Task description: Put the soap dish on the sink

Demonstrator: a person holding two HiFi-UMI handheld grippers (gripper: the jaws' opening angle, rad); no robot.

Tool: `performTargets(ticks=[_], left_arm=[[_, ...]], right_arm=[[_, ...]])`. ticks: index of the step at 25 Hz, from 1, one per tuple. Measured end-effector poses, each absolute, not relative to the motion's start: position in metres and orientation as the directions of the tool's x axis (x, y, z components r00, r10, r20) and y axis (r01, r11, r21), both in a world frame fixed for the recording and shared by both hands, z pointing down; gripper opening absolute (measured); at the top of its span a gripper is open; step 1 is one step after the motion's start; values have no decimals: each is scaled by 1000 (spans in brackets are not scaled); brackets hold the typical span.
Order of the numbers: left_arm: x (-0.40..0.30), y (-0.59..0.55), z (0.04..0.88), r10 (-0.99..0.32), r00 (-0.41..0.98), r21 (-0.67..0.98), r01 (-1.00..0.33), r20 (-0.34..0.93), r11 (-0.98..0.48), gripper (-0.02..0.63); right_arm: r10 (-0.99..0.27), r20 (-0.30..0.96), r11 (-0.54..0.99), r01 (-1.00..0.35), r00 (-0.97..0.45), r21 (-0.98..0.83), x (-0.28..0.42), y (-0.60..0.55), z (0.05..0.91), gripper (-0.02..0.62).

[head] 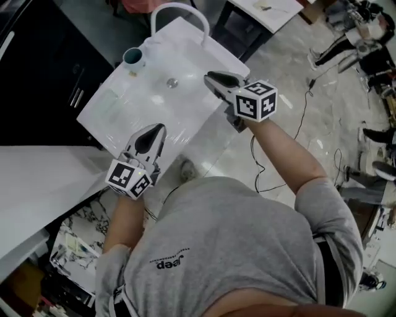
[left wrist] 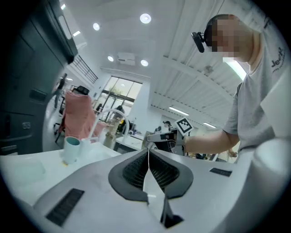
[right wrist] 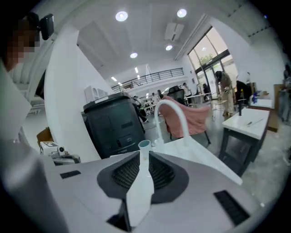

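Note:
The soap dish (head: 111, 109) is a pale see-through tray lying flat on the left part of the white sink top (head: 185, 49); in the left gripper view it is a faint greenish patch (left wrist: 27, 169). My left gripper (head: 154, 128) hovers over the sink's near edge, to the right of the dish, with its jaws shut and empty (left wrist: 148, 152). My right gripper (head: 211, 78) hangs over the sink's right side near the drain (head: 172, 82). Its jaws stand a little apart with nothing between them (right wrist: 144, 157).
A teal cup (head: 133, 57) stands at the sink's far left corner, beside the white arched faucet (head: 179, 9). A black cabinet (head: 43, 68) is to the left and a white table (head: 37, 179) below it. A pink cloth (right wrist: 191, 116) hangs behind the faucet. Cables trail on the floor (head: 297, 124).

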State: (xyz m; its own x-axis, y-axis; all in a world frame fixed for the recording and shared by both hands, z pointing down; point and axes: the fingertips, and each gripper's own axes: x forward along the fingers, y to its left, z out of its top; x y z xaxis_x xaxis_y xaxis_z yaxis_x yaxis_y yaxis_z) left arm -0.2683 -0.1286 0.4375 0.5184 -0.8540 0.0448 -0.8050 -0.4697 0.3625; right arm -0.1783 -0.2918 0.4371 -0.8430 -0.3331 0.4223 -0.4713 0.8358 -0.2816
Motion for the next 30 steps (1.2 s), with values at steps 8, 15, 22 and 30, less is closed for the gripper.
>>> performTargets(ticks=[8, 15, 22, 30], left_arm=[[-70, -172, 405, -598, 801, 307, -579, 41, -755, 20], [105, -152, 387, -388, 921, 280, -384, 44, -880, 20], [244, -114, 383, -224, 973, 286, -231, 58, -930, 20], [328, -73, 401, -90, 992, 331, -114, 85, -937, 20]], right_arm=[[-629, 360, 639, -722, -689, -266, 89, -257, 397, 95], [-784, 334, 447, -849, -523, -282, 282, -170, 393, 93], [-848, 349, 319, -909, -400, -268, 405, -75, 403, 83], [-864, 348, 273, -919, -365, -286, 455, -12, 425, 52]])
